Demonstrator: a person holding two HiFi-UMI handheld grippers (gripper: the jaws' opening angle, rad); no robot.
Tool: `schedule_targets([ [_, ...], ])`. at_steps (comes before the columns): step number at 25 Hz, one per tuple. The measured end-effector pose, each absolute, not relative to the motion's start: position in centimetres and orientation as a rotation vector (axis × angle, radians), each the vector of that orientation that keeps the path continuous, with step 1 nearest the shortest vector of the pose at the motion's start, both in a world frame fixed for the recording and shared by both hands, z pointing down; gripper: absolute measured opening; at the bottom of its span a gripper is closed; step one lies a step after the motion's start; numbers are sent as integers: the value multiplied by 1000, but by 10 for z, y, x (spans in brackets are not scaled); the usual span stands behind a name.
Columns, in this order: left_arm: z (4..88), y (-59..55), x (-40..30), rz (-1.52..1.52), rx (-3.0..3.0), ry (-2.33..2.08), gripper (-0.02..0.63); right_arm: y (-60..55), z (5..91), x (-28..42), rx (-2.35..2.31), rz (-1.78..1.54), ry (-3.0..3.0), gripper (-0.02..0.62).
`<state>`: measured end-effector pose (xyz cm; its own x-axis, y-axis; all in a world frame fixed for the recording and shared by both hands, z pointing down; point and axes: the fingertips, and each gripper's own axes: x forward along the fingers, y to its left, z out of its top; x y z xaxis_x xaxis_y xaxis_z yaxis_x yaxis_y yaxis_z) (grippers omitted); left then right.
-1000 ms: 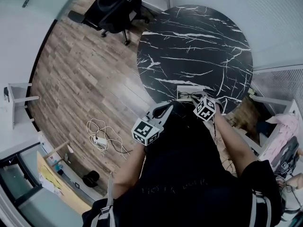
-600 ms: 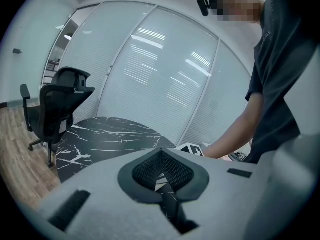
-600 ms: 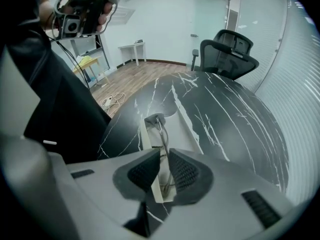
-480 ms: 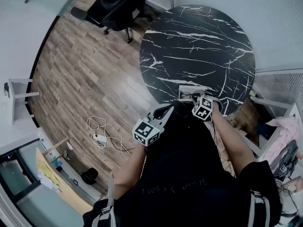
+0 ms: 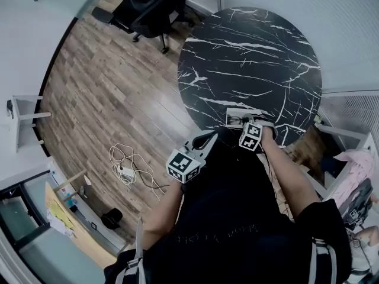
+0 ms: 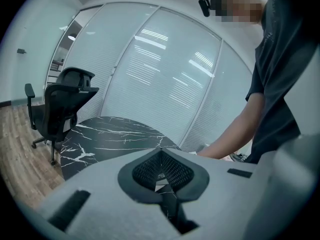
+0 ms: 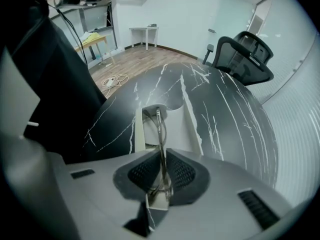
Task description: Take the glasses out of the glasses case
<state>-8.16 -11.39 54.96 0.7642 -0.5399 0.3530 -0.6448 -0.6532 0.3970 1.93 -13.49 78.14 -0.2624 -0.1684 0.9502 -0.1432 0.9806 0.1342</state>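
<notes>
An open white glasses case (image 5: 238,116) (image 7: 167,124) lies near the front edge of the round black marble table (image 5: 249,52). My right gripper (image 5: 251,123) (image 7: 163,170) is over the case, shut on the thin metal frame of the glasses (image 7: 160,134), which stand on edge between the pads above the case. My left gripper (image 5: 204,139) (image 6: 161,170) hangs to the left, at the table's near edge, shut with nothing in it.
A black office chair (image 5: 148,7) (image 7: 245,56) stands beyond the table's left side. A white cable bundle (image 5: 127,167) lies on the wooden floor to the left. A frosted glass wall (image 6: 165,84) runs behind the table.
My right gripper has shifted slightly up and toward the case with the glasses in it. The left gripper has barely moved.
</notes>
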Motion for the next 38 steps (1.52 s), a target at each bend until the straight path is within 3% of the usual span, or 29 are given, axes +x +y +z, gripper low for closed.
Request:
schedule_targets([
  [20, 547, -115, -84, 253, 2455, -900, 18, -151, 739, 30, 360, -176, -1882, 34],
  [38, 526, -123, -88, 34, 2364, -931, 18, -143, 656, 45, 647, 48, -2083, 34],
])
